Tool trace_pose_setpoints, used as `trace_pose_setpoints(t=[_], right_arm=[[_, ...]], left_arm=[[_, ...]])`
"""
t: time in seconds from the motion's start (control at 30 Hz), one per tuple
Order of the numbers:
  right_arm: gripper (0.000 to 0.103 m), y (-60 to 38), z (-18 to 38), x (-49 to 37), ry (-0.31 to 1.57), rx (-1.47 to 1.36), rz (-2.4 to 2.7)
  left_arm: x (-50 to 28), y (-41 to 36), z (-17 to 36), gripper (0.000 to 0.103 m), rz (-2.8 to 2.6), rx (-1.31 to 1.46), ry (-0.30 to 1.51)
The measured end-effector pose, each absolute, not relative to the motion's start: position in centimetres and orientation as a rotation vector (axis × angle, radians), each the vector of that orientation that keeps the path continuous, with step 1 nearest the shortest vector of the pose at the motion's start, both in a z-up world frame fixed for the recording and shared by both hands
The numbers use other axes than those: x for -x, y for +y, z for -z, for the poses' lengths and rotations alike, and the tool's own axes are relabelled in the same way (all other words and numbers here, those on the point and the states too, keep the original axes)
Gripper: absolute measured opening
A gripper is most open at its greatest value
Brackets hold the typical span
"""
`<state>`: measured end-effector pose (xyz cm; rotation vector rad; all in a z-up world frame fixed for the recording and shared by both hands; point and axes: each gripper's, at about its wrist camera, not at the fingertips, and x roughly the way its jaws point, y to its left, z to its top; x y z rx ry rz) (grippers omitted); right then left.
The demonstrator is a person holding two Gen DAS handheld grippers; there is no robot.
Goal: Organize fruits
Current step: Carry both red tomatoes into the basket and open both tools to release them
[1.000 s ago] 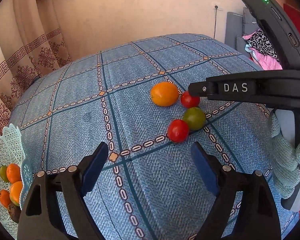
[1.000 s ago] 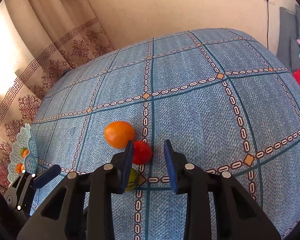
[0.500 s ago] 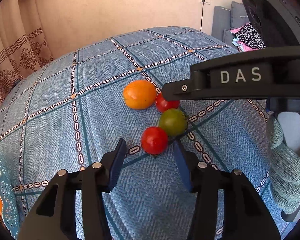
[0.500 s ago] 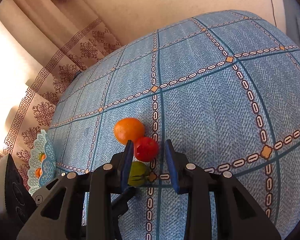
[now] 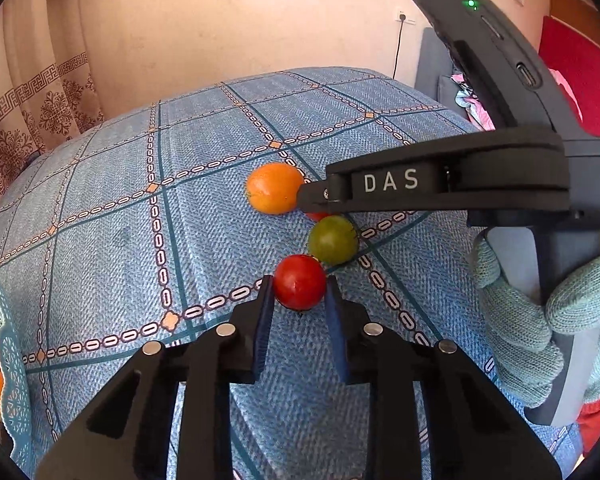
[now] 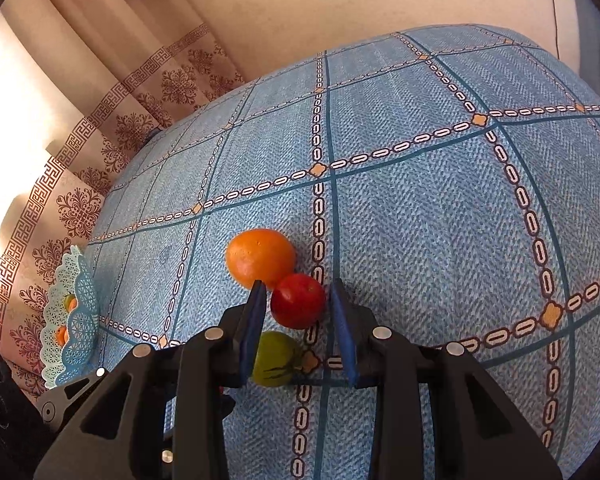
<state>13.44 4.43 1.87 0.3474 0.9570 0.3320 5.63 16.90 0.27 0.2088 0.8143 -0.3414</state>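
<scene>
Four fruits lie bunched on the blue patterned tablecloth (image 5: 112, 240). In the left wrist view my left gripper (image 5: 299, 285) has its blue pads pressed on both sides of the nearest red tomato (image 5: 300, 280), which rests on the cloth. Behind it sit a green tomato (image 5: 333, 240) and an orange (image 5: 275, 188). In the right wrist view my right gripper (image 6: 297, 294) straddles a second red tomato (image 6: 298, 300) with small gaps on each side. The orange (image 6: 260, 256) touches that tomato, and the green tomato (image 6: 274, 358) lies under the left finger.
A light blue lace basket (image 6: 76, 320) holding several oranges stands at the table's left edge, also in the left wrist view (image 5: 8, 360). A gloved hand (image 5: 540, 320) holds the right gripper's handle. A sofa with clothes and a curtain lie beyond the table.
My left gripper moved forward and narrowed its jaws onto the near red tomato. My right gripper slid forward until its fingers flank the far red tomato, its width unchanged.
</scene>
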Motion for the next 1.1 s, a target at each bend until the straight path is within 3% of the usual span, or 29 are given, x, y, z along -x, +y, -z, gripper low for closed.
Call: trace_pose_setpoints(t=[0.23, 0.4, 0.73, 1.1], right_arm=[[0.035, 5.5, -2.0, -13.1, 0.937, -0.274, -0.309], [0.029, 5.9, -2.3, -12.4, 0.921, -0.213, -0.287], [0.029, 3.6, -3.9, -11.3, 0.860, -0.307, -0.293], [0.029, 6.1, -5.7, -8.6, 0.813, -0.278, -0.383]], left_arm=[[-4.2, 18.8, -1.9, 0.026, 0.293, -0.157, 0.776], [-4.0, 19.9, -2.3, 0.026, 0.264, -0.119, 0.770], [-2.6, 22.9, -4.4, 0.026, 0.175, -0.093, 0.700], [0.8, 30.5, -8.0, 0.026, 0.019, -0.018, 0.610]])
